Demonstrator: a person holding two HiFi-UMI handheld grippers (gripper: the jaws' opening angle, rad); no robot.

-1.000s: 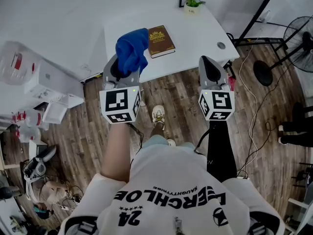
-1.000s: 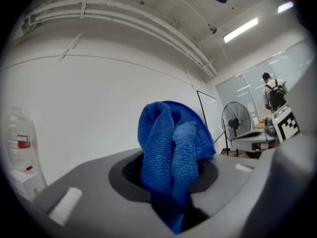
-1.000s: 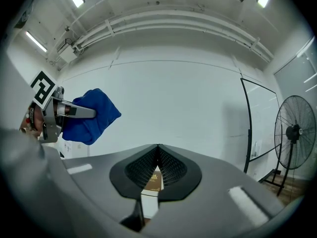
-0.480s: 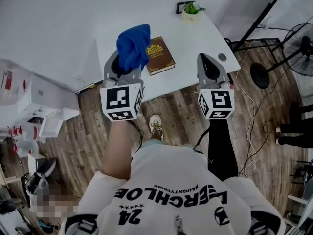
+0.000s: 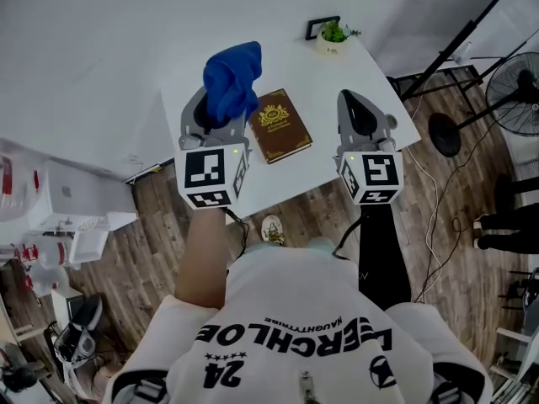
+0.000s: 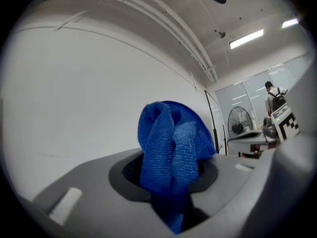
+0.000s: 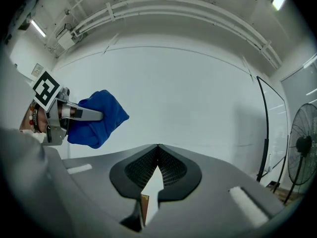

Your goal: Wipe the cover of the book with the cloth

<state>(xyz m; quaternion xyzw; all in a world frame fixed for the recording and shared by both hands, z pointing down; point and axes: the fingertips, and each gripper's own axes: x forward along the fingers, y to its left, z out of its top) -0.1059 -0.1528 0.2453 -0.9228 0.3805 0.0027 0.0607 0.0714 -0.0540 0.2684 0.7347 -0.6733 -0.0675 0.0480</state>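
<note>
**Q:** White table (image 5: 354,74) shoved against a white wall, wood floor under it. Where's the book (image 5: 282,126) been put, and has any wiping been done?

**A:** The book's laid flat, cover up, near the table's front edge. Nothing is touching it yet. The cloth (image 5: 232,81) is held in the air just left of the book, bunched up and poking out past the left gripper (image 5: 215,124). In the left gripper view the jaws are seen clamped on a fold of it. Plenty of loose cloth is left sticking out front, probably so a soft wad gets pressed to the cover instead of hard plastic.

**Q:** And the right gripper (image 5: 360,120)?

**A:** It's held in the air just right of the book. The jaws are closed tip to tip with nothing gripped. In its own view only a sliver of brown can be glimpsed through the slit behind the tips. It's likely parked there so the book can be pinned if it gets dragged by the wiping.

**Q:** Anything in the way?

**A:** Not really. A small plant (image 5: 334,34) is set beyond the book at the far edge, well apart from it. By the look of it the approach is under way, and the cloth has to be lowered onto the cover next.
</note>
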